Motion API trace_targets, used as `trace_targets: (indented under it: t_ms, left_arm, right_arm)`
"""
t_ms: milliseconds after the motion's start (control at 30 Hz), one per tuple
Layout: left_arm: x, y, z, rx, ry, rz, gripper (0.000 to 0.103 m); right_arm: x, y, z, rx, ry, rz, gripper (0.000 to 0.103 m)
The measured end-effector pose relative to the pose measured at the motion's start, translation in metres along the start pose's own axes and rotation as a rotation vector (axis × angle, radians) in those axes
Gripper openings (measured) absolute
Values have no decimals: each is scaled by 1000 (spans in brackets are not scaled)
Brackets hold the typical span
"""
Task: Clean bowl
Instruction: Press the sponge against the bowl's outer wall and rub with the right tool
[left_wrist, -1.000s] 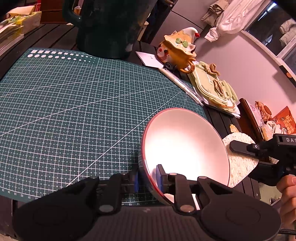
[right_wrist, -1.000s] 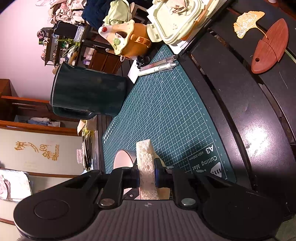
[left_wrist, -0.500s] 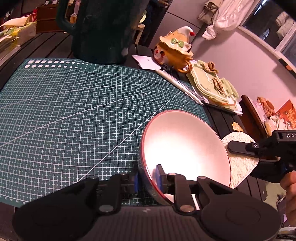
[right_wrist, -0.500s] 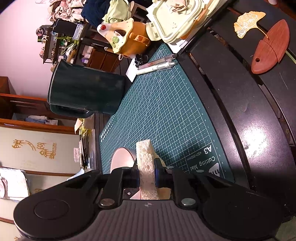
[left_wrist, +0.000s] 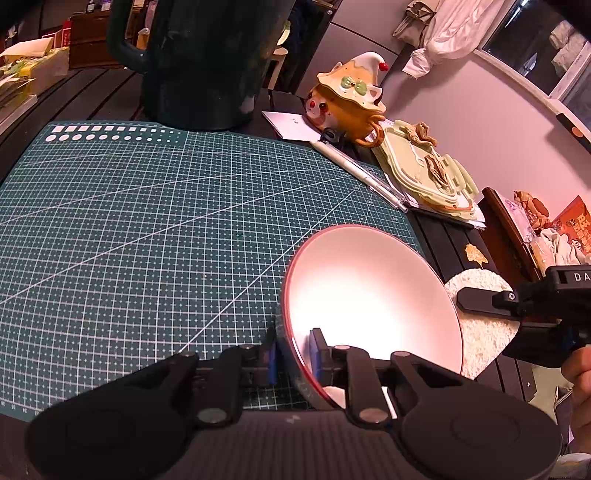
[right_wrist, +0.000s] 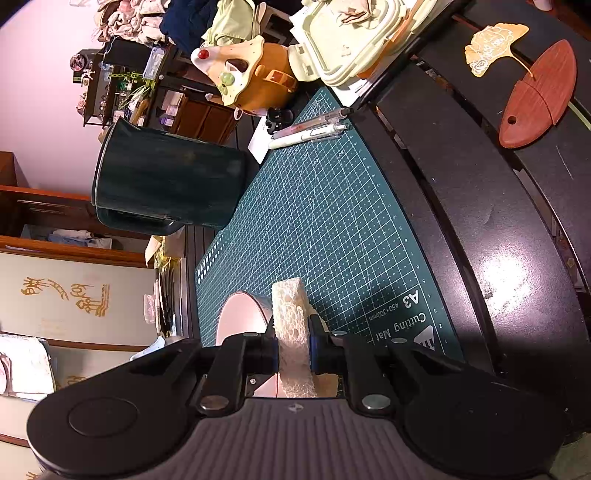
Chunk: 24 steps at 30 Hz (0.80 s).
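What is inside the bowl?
The bowl looks empty: only a smooth pale inside with a bright glare. One finger of the left hand-held gripper reaches over the rim. The very bottom is hidden behind that gripper.

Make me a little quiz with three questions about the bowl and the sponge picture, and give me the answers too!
1. True or false: the left gripper pinches the rim of the bowl.
2. What does the right gripper hold? A) a pen B) the sponge C) the dark green jug
3. Fill in: the bowl is tilted over the green ______ mat.

Key: 1 true; 2 B; 3 cutting.
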<state>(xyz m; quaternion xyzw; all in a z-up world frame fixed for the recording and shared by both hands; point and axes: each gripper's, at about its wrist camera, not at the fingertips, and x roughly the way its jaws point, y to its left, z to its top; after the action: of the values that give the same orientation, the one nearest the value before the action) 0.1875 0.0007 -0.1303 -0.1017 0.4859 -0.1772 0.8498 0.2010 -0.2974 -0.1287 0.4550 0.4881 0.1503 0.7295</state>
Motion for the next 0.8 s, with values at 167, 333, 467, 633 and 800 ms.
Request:
trace_targets:
  t_ms: [167,333,467,633,800]
  left_arm:
    - [0,1,2,25,5,-11,17]
    - [1,1,3,24,11,-6,17]
    - [2,1,4,22,16,-6,17]
    - [2,2,4,21,20,-9,17]
    - [2,2,4,18,18,-11,18]
  right_arm:
    - [-2,0,2,-1,-14,-3,14]
    - [0,-2,3,-4,-23,-15,14]
    - [9,-4,1,0,14,-28,14]
    - [1,-4,6,28,-16,19,14]
    - [4,-2,4,17,3,1,14]
